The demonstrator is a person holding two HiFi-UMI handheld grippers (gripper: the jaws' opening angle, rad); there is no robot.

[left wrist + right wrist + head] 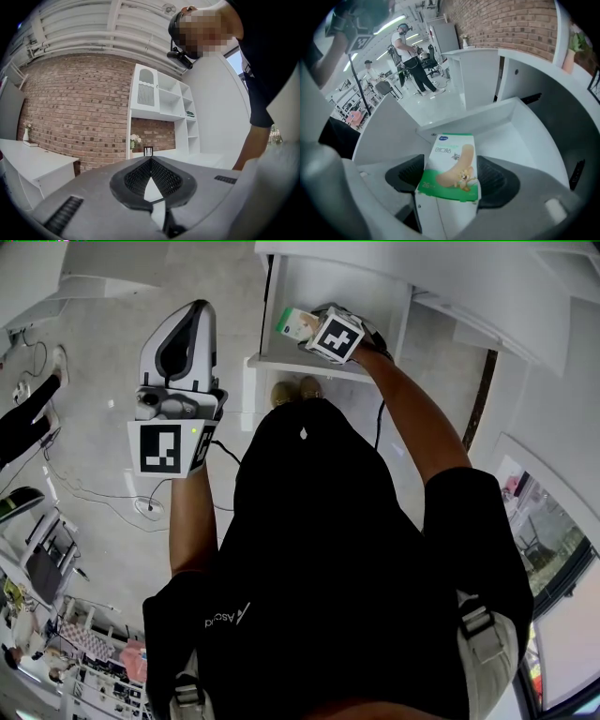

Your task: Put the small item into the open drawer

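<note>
black short-sleeved t-shirt [328, 549] with a small white logo [228, 617] on the chest, grey straps [480, 632] with buckles at both hips, tan shoes [295, 390]. the left gripper [195, 310] is a pale grey shell with black mesh pads [136, 180] and a black-and-white marker cube [161, 448].

A: What's carrying stuff here?
B: Open drawer [328, 282], white inside, part of a white cabinet [487, 287]. The cabinet stands on a pale floor [94, 334].
A: Anything on the floor?
B: Cables [145, 507] at left. Person's shoes [281, 393] just in front of the drawer.
A: Elsewhere?
B: Left gripper view: white surface [33, 161] w/ small vase [26, 135] at its far end. Shelf unit [164, 101] w/ flowers [135, 139].
</note>
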